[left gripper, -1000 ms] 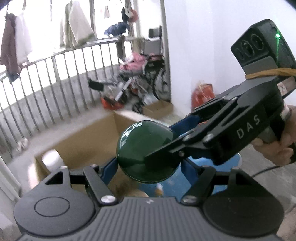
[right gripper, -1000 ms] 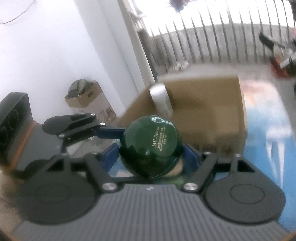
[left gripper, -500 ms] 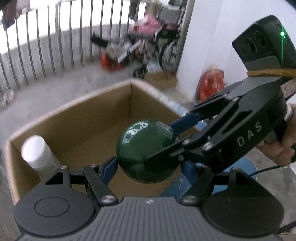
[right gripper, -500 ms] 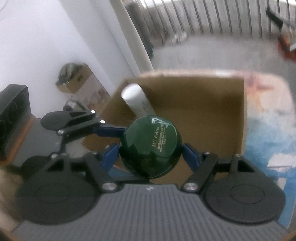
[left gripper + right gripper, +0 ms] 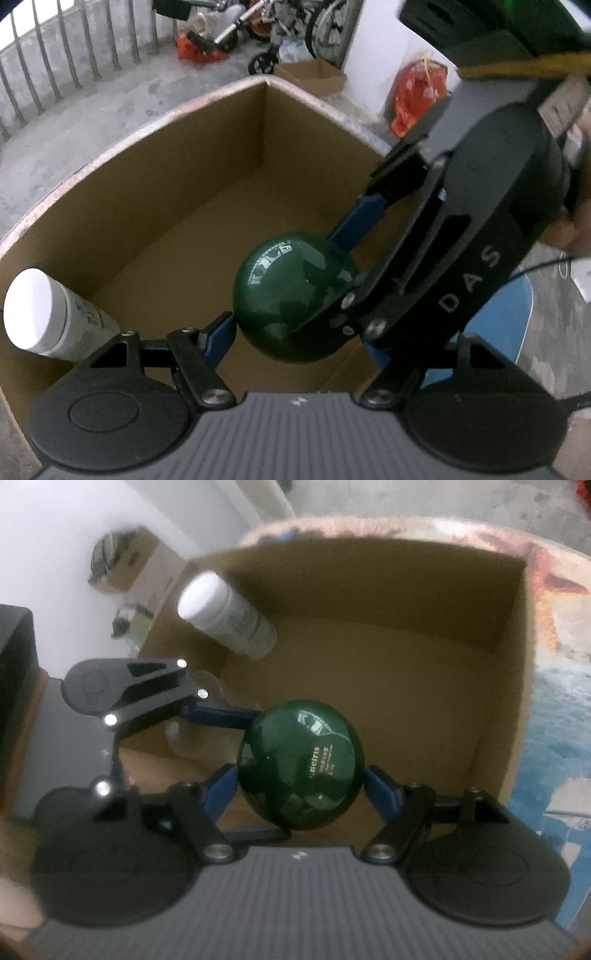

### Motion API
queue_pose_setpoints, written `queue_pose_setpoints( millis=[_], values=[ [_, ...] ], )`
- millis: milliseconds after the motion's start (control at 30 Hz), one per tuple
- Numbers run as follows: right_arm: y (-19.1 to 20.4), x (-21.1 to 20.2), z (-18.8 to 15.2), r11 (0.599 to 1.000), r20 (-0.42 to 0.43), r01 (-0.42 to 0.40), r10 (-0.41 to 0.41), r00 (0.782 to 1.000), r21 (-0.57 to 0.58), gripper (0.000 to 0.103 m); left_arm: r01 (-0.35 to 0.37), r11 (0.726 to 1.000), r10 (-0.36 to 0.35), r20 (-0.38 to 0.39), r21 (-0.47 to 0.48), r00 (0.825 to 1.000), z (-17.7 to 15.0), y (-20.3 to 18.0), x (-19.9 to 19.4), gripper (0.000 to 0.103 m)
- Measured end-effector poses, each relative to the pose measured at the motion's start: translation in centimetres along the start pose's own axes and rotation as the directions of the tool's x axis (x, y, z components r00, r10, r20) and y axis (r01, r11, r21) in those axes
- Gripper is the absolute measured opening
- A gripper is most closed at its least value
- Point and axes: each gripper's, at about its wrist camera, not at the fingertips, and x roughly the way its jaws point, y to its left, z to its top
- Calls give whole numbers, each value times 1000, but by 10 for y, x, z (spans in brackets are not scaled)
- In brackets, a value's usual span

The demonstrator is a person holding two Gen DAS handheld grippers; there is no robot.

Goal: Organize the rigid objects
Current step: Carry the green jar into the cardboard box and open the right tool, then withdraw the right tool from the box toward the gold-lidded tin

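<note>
Low in both wrist views, the dark green round jar (image 5: 291, 299) sits clamped by both tools at once: the left gripper (image 5: 295, 325) presses its blue pads on the jar's sides, and the right gripper (image 5: 301, 775) does the same, crossing in from the right of the left view. A second ago the jar hung in front of the railing and bicycles with the cardboard box (image 5: 155, 122) only below; now both grippers have tipped down and the box interior fills each frame, so the jar hangs above the box floor, inside its rim. That suggests the carry is nearly over and lowering and release come next. Farther in, a white capped bottle (image 5: 225, 616) leans in the box's corner, upper left in the right view.
</note>
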Motion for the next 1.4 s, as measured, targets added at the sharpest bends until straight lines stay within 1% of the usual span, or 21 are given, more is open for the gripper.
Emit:
queue_pose_setpoints(
  millis=[133, 200, 233, 333, 500, 600, 700, 800, 867, 933, 1000, 1033, 1067, 1167, 1267, 1300, 1367, 1400],
  values=[
    [-4, 14, 9, 1000, -88, -7, 9, 996, 19, 75, 4, 1000, -3, -42, 23, 999, 6, 0, 8, 73],
    [-5, 20, 13, 1000, -127, -4, 7, 992, 26, 74, -11, 999, 12, -41, 43, 999, 6, -1, 8, 74],
    [-6, 23, 14, 1000, -135, -4, 8, 991, 29, 74, -15, 999, 17, -40, 49, 999, 5, -4, 10, 74],
    [-6, 28, 17, 999, -152, 1, 5, 988, 40, 75, 13, 999, -12, -24, 38, 1000, 7, -4, 6, 76],
    [-6, 30, 16, 999, -161, 7, -1, 987, 38, 74, 8, 999, -9, 5, 41, 1000, 8, -8, 0, 76],
    [-5, 28, 16, 999, -146, -1, 7, 989, 45, 75, 5, 999, -6, 22, 37, 1000, 5, -10, -7, 76],
    [-3, 23, 13, 999, -114, -13, 19, 993, 52, 75, -12, 999, 10, 51, 38, 999, 3, -13, -17, 76],
    [0, 7, 9, 997, -63, -47, 51, 997, 62, 75, -36, 998, 32, 104, 41, 994, 1, -22, -37, 77],
    [6, -14, 2, 996, 5, -64, 64, 998, 62, 76, -54, 998, 47, 153, 43, 987, -7, -27, -59, 84],
    [11, -39, -9, 993, 85, -92, 86, 993, 76, 77, -78, 996, 65, 215, 51, 975, -16, -36, -81, 86],
    [19, -66, -24, 990, 181, -111, 94, 979, 82, 80, -105, 993, 86, 278, 56, 957, -28, -46, -105, 86],
    [24, -82, -35, 991, 233, -115, 95, 968, 72, 80, -115, 992, 94, 306, 53, 947, -34, -48, -114, 88],
    [29, -97, -47, 991, 283, -119, 97, 954, 60, 81, -125, 991, 102, 335, 50, 937, -42, -52, -124, 90],
    [39, -132, -85, 991, 403, -126, 96, 910, 49, 84, -163, 986, 134, 397, 40, 908, -63, -67, -149, 91],
    [46, -155, -129, 987, 498, -151, 103, 861, 57, 85, -191, 981, 165, 445, 14, 880, -88, -76, -168, 93],
    [46, -160, -146, 984, 532, -165, 108, 840, 61, 85, -195, 981, 175, 456, -4, 873, -100, -78, -172, 94],
    [44, -165, -182, 977, 597, -194, 106, 795, 84, 85, -208, 978, 201, 455, -35, 868, -115, -81, -176, 94],
    [44, -163, -202, 975, 627, -197, 91, 773, 102, 86, -216, 975, 216, 449, -51, 867, -123, -82, -176, 94]
  ],
)
